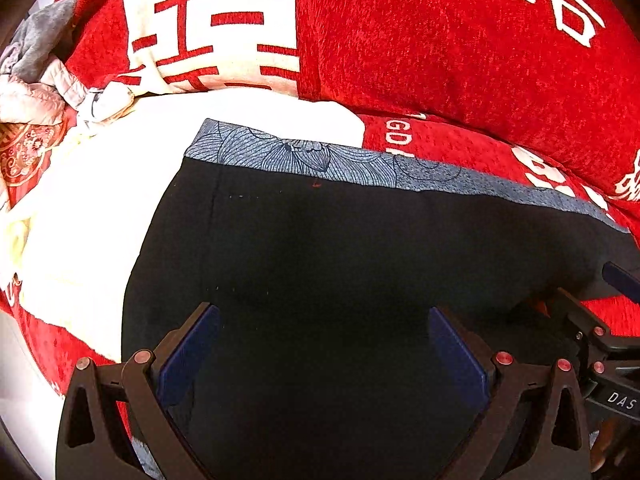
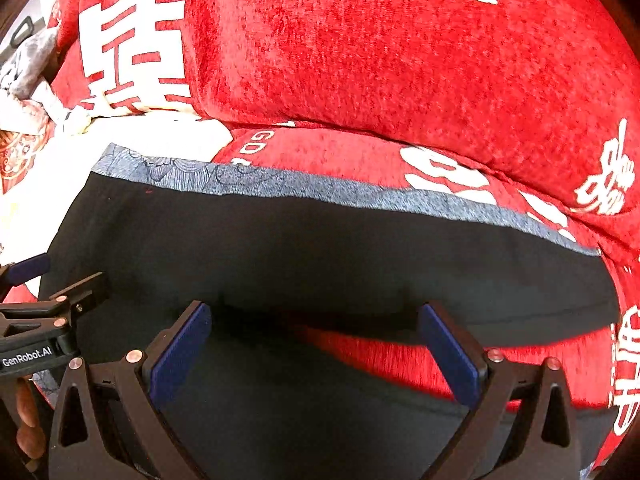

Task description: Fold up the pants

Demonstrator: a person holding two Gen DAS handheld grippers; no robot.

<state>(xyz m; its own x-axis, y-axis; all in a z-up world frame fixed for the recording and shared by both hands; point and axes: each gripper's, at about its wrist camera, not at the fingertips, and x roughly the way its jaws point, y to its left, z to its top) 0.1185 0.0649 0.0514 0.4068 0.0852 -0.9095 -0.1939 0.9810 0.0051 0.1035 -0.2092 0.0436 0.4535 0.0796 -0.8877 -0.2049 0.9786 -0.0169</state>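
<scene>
On the red printed sofa cover (image 2: 360,60) the black pants (image 1: 320,260) with a blue patterned waistband (image 1: 288,152) are spread flat, soft and light, probably best pinched at the near edge, while left gripper (image 1: 324,356) and right gripper (image 2: 316,356) are held wide, empty.

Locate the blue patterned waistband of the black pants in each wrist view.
Left wrist: blue patterned waistband crosses mid-frame, slanting down rightward above the black pants.
Right wrist: it crosses mid-frame, likewise slanted.
Shared landmark: white "GD" lettering just behind it.
</scene>
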